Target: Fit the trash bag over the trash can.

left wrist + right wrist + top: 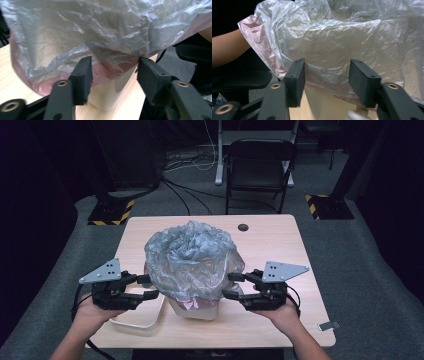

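High view: left gripper and right gripper, jaws apart, flank bin; pinch plastic bag hem both sides, tug down evenly over rim.

We hold one set of tongs in each hand, forearms entering from the near edge in the high view and angled slightly inward. The left hand grips its tool from below, palm up; the left tongs point toward the centre, jaws level and parted. The right hand mirrors this, and the right tongs point inward from the opposite side, jaws likewise parted. Each gripper view shows its own two black jaws standing apart, pads facing one another, gap open between them. Both wrists sit at similar height, roughly symmetrical.
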{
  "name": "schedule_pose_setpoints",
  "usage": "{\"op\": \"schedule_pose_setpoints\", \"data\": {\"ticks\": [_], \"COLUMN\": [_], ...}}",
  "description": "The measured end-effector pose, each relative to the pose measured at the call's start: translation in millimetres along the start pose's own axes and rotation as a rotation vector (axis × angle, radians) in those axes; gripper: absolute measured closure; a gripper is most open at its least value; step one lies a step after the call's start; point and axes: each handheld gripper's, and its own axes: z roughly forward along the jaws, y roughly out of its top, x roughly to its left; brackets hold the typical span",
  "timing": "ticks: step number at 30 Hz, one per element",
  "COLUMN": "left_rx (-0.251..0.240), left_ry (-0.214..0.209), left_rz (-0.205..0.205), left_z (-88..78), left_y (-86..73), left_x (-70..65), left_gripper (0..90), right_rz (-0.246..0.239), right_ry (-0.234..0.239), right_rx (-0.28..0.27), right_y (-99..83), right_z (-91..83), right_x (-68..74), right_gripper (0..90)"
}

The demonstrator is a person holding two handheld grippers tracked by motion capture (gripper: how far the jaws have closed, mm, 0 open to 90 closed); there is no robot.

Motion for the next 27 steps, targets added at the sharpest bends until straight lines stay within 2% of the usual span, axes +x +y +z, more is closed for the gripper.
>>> {"op": "schedule_pose_setpoints", "data": {"ticks": [3, 6, 9, 17, 20, 24, 25, 27], "left_rx": [0.007, 0.014, 0.017, 0.043, 0.045, 0.053, 0.054, 0.060], "left_ry": [-0.010, 0.000, -0.002, 0.001, 0.000, -0.002, -0.003, -0.003], "left_rz": [0.013, 0.019, 0.025, 0.046, 0.047, 0.029, 0.025, 0.020], "left_z": [2.7, 2.4, 0.3, 0.3, -0.6, -1.4, -1.5, -1.2], "left_y": [0.6, 0.3, -1.5, -3.1, -5.4, -11.2, -12.6, -15.3], "left_x": [-1.4, -1.7, -1.3, -3.2, -1.7, 1.0, 1.6, 2.5], "left_gripper": [54.1, 57.0, 68.4, 84.7, 89.1, 89.5, 89.5, 89.6], "right_rz": [0.000, -0.007, -0.009, -0.020, -0.012, 0.006, 0.005, 0.014], "right_ry": [0.001, 0.008, 0.009, 0.020, 0.028, 0.027, 0.035, 0.040], "right_rx": [0.000, -0.003, -0.008, 0.004, 0.007, -0.010, -0.019, -0.035], "right_y": [-0.3, -0.8, -1.2, -4.5, -7.3, -11.7, -11.9, -10.2], "right_z": [2.6, 4.3, 3.2, 1.9, 0.8, -5.3, -7.8, -11.8], "right_x": [1.2, 2.0, 2.1, 2.9, 1.6, -0.6, -0.5, 0.1], "right_gripper": [54.8, 62.0, 71.0, 90.0, 90.0, 90.0, 86.6, 67.4]}}
